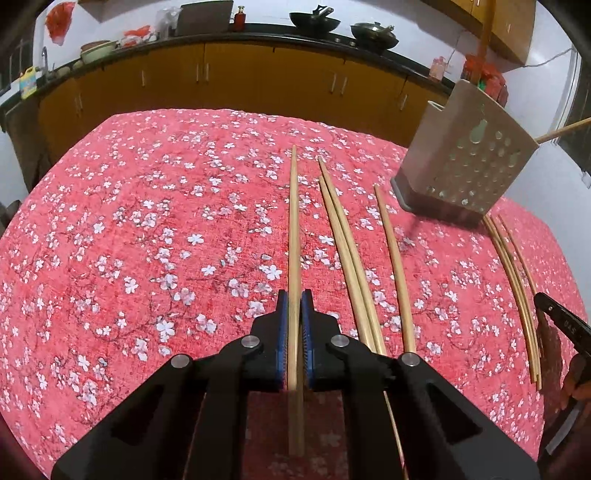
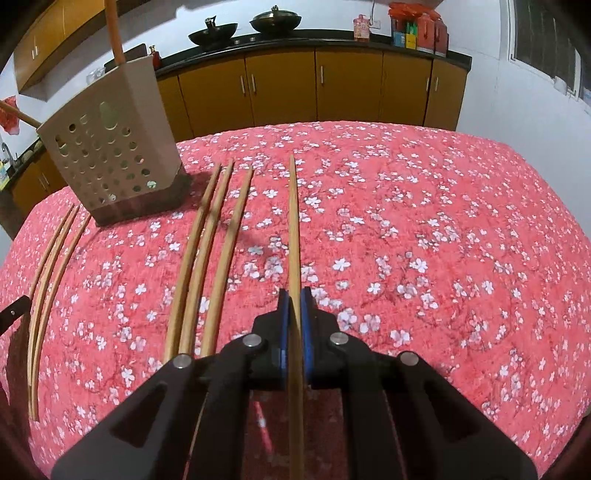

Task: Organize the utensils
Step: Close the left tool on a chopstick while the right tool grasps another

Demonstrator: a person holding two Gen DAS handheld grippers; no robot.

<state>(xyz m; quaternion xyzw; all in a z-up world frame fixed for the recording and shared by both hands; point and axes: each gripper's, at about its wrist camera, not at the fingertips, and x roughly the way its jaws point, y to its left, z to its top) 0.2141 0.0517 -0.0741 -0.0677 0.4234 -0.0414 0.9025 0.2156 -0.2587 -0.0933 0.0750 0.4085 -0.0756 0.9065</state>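
The holder on the tabletop holds two sticks; each gripper's jaws clench one chopstick: left gripper, right gripper.

The only lettering visible is a few small pale characters on the black gripper part at the right edge of the left wrist view, too small to read.

**What the two wrist views leave hidden**

The near end of each clamped chopstick vanishes under its own hand-held gripper's black body. Right of the left hand-held gripper, the other hand-held gripper is cut by the frame edge. Beyond it, utensil handles in the holder leave the frame.
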